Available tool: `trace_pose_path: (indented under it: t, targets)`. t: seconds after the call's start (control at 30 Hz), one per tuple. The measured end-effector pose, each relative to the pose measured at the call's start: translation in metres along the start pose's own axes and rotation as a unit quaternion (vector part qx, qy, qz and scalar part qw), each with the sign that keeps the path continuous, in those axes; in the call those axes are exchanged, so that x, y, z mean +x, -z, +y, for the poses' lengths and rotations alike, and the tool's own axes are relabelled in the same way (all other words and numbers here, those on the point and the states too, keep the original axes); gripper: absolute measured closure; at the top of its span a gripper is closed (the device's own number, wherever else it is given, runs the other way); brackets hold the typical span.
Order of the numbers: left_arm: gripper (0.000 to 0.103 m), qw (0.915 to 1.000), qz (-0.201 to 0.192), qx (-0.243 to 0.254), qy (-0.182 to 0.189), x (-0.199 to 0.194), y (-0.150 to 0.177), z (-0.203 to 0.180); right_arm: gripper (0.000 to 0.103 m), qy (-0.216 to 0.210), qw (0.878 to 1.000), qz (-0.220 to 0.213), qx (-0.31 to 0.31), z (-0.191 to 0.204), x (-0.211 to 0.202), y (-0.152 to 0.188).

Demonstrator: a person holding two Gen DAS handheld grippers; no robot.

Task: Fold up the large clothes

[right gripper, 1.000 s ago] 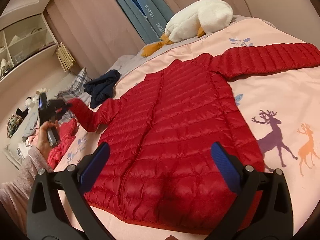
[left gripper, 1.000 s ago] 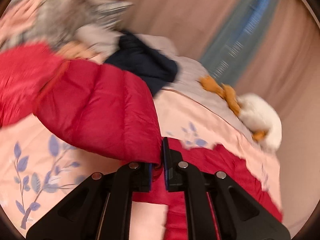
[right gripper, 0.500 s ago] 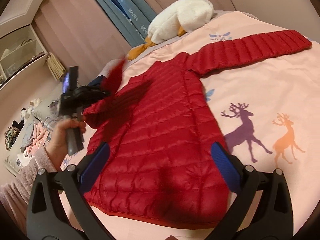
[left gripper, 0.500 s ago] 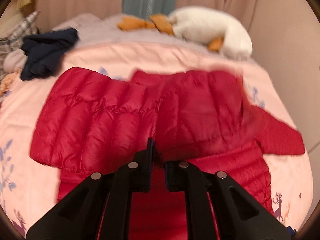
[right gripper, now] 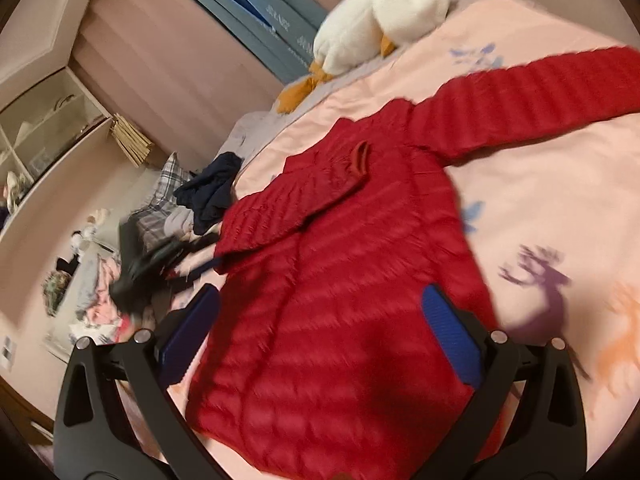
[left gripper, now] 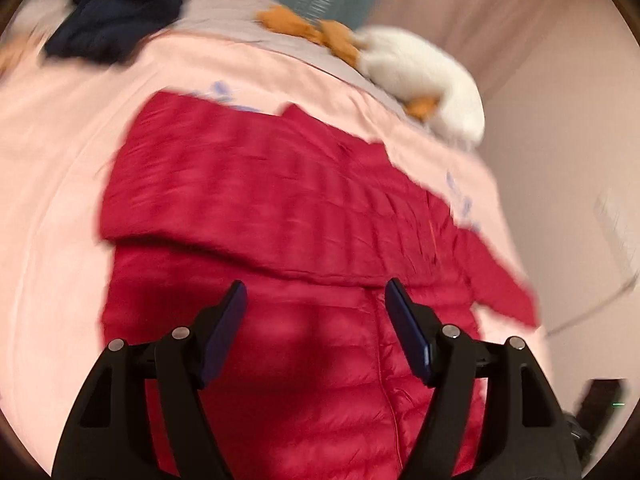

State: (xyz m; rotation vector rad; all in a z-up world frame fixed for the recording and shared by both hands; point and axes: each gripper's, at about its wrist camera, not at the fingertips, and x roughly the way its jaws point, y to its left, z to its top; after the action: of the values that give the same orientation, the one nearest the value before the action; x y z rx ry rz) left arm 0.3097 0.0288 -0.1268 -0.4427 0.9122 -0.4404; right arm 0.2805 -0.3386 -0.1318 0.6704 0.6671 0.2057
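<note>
One red jacket (right gripper: pixel 340 300) on the bed (right gripper: pixel 560 208), one sleeve (right gripper: pixel 296 204) folded across it; both tools, left (left gripper: pixel 316 292) just opened and right (right gripper: pixel 320 300), gape empty at lower frame.

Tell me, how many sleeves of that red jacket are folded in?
1. One sleeve lies folded across the jacket chest; the other sleeve stretches out flat on the bed.

You have a bed (right gripper: pixel 560 184) under a pink printed cover, pinkish curtains (right gripper: pixel 160 52) behind it, 1 blue-grey panel (right gripper: pixel 256 8) among them. An open shelf unit (right gripper: pixel 44 120) stands at left. Lighting is warm and dim.
</note>
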Motion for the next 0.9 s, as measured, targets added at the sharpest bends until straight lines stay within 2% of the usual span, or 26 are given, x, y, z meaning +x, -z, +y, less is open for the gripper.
trace_pose_path:
  t: [0.1,0.17,0.27,0.4,0.47,0.53,0.6,0.67,0.73,0.8,0.9]
  targets:
    - [0.031,0.9933,-0.010,-0.099,0.058,-0.015,-0.003,0.054,0.002,-0.017,0.999,0.029,0.012,0.004,0.036,-0.024]
    - [0.031,0.9873,-0.020,-0.136,0.079,-0.021,-0.004,0.075,0.002,-0.029,0.998,0.050,0.024,0.005,0.064,-0.042]
    - [0.031,0.9798,-0.011,-0.168,0.108,-0.008,-0.007,0.092,0.002,-0.032,0.996,0.067,0.049,0.005,0.102,-0.062]
    - [0.031,0.9702,0.007,-0.203,0.132,0.023,-0.011,0.099,0.002,-0.018,0.994,0.080,0.073,0.001,0.144,-0.073]
    - [0.031,0.9708,0.000,-0.207,0.122,0.037,-0.016,0.097,0.002,-0.019,0.992,0.086,0.092,-0.002,0.166,-0.076]
    - [0.031,0.9706,-0.018,-0.213,0.111,0.044,-0.022,0.098,0.004,-0.002,0.992,0.081,0.100,-0.003,0.180,-0.079]
    - [0.031,0.9682,-0.040,-0.229,0.093,0.049,-0.027,0.105,0.024,0.019,0.992,0.064,0.105,-0.004,0.191,-0.083]
    - [0.031,0.9648,-0.061,-0.243,0.078,0.048,-0.030,0.111,0.060,0.046,0.991,0.051,0.114,-0.009,0.197,-0.088]
    - [0.039,0.9656,-0.067,-0.242,0.065,0.044,-0.032,0.117,0.087,0.075,0.988,0.049,0.123,-0.017,0.204,-0.091]
    - [0.058,0.9689,-0.073,-0.233,0.037,0.041,-0.035,0.120,0.091,0.088,0.987,0.032,0.127,-0.023,0.197,-0.090]
    - [0.073,0.9686,-0.068,-0.238,0.022,0.043,-0.035,0.128,0.093,0.111,0.989,0.011,0.101,-0.023,0.182,-0.085]
